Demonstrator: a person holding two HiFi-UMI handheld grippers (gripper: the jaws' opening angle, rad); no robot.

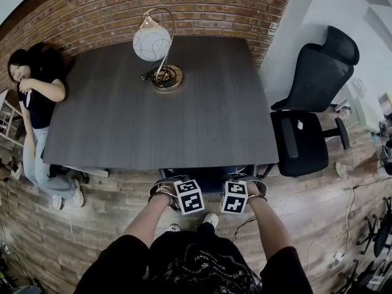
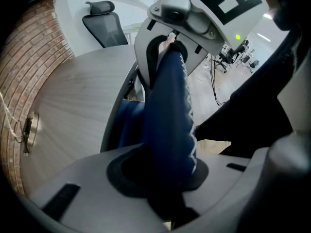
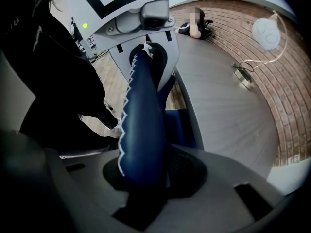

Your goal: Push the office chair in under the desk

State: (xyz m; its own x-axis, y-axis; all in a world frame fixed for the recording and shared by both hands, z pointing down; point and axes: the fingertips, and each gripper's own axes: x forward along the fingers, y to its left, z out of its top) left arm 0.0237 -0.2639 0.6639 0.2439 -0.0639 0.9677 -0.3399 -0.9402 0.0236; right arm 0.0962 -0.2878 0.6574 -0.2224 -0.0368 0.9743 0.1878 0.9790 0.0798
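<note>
My gripper (image 3: 141, 178) clamps the blue chair back (image 3: 143, 125) between its jaws. Beyond them the left gripper (image 3: 148, 52) grips it too, with the grey desk (image 3: 228, 115) to their right.

Dark blue office chair (image 1: 211, 177), padded, with white zigzag stitching along the backrest edge. Standing upright at the middle of the near side of the table (image 1: 122, 127), backrest top just outside the table edge, remainder tucked beneath. Rectangular table with a flat, dark grey wood-grain top.
</note>
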